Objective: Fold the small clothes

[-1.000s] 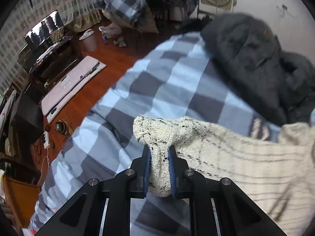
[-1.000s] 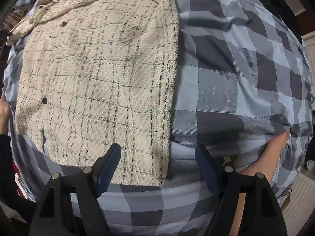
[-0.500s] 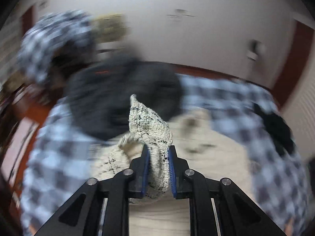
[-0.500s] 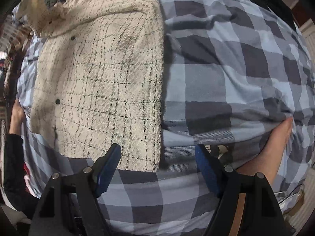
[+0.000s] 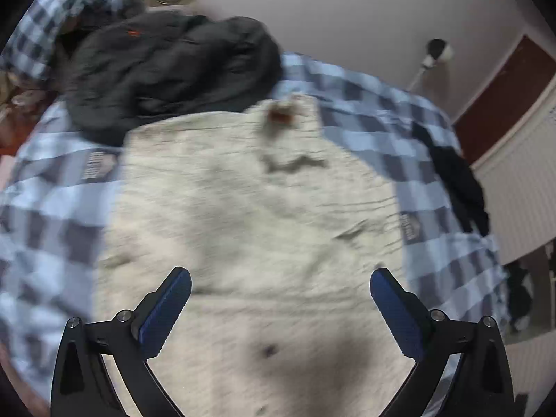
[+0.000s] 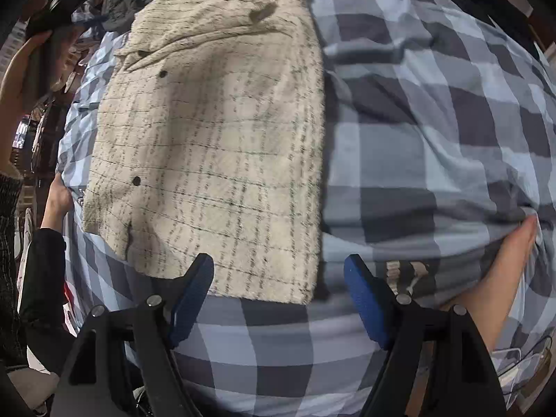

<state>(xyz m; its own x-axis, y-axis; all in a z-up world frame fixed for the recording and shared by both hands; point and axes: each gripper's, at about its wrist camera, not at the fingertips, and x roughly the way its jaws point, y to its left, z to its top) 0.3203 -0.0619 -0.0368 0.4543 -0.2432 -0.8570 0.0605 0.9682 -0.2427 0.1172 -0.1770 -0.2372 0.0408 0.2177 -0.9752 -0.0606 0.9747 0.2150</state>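
Observation:
A cream tweed jacket (image 5: 250, 208) with thin dark checks and dark buttons lies flat on a blue-grey checked bedcover (image 5: 434, 180). My left gripper (image 5: 278, 299) is open and empty, hovering over the jacket's near part. In the right wrist view the jacket (image 6: 215, 146) lies folded lengthwise, its straight edge running down the middle. My right gripper (image 6: 278, 278) is open and empty, just above the jacket's near right corner.
A dark padded coat (image 5: 166, 69) is heaped on the bed beyond the jacket. A black garment (image 5: 458, 187) lies at the bed's right edge. A bare foot (image 6: 500, 271) rests on the bedcover at the right. The person's hand (image 6: 21, 73) shows at far left.
My left gripper has opened and let go of the jacket fold it was pinching. The fold now lies flat over the jacket. The right gripper stays open and has barely shifted.

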